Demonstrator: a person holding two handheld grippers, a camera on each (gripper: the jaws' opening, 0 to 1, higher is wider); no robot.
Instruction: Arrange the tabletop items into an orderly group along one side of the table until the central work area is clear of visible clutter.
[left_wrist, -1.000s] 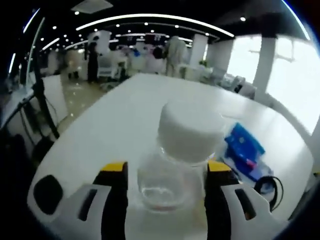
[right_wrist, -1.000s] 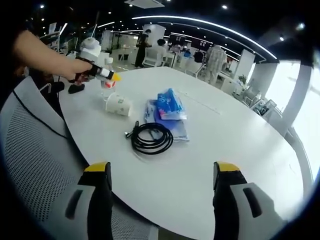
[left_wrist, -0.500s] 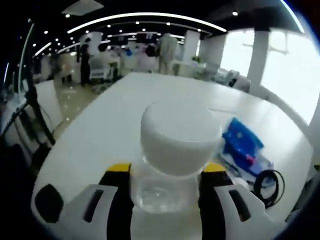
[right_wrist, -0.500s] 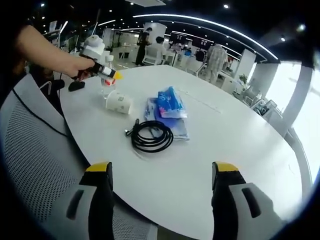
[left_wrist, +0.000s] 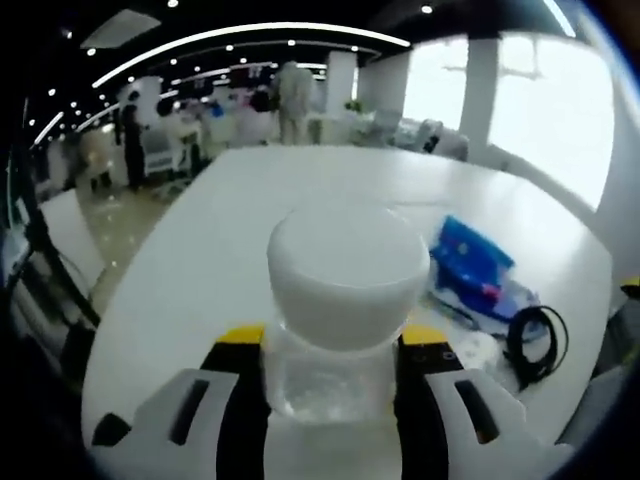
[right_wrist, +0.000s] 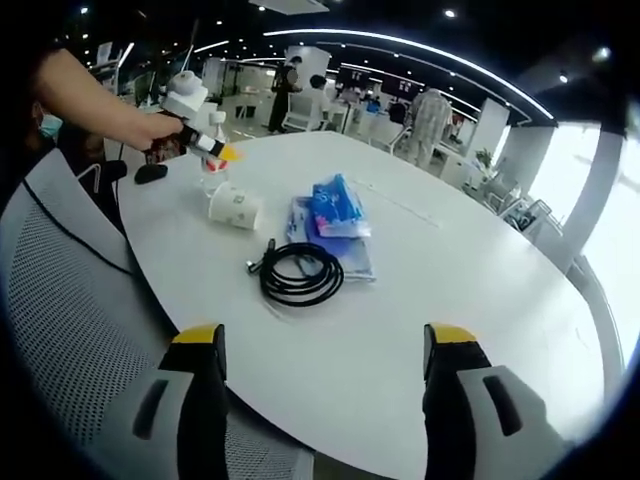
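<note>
A clear bottle with a wide white cap (left_wrist: 345, 300) stands between the yellow-tipped jaws of my left gripper (left_wrist: 332, 345), which is shut on its body. In the right gripper view the same left gripper (right_wrist: 205, 148), held by a hand, sits at the table's far left edge with the bottle (right_wrist: 209, 172). Near it a paper cup (right_wrist: 235, 205) lies on its side. A blue tissue pack (right_wrist: 335, 205) rests on a flat bluish pouch (right_wrist: 350, 255), with a coiled black cable (right_wrist: 300, 272) in front. My right gripper (right_wrist: 325, 400) hangs open over the near table edge, holding nothing.
The white oval table (right_wrist: 470, 290) stretches away to the right. A grey mesh chair (right_wrist: 70, 340) stands at the near left edge. The blue pack (left_wrist: 470, 265) and cable (left_wrist: 535, 340) lie right of the bottle. People and desks fill the far room.
My left gripper's jaws have closed in onto the bottle, and its view has swung a little to the right. The right gripper has barely moved.
</note>
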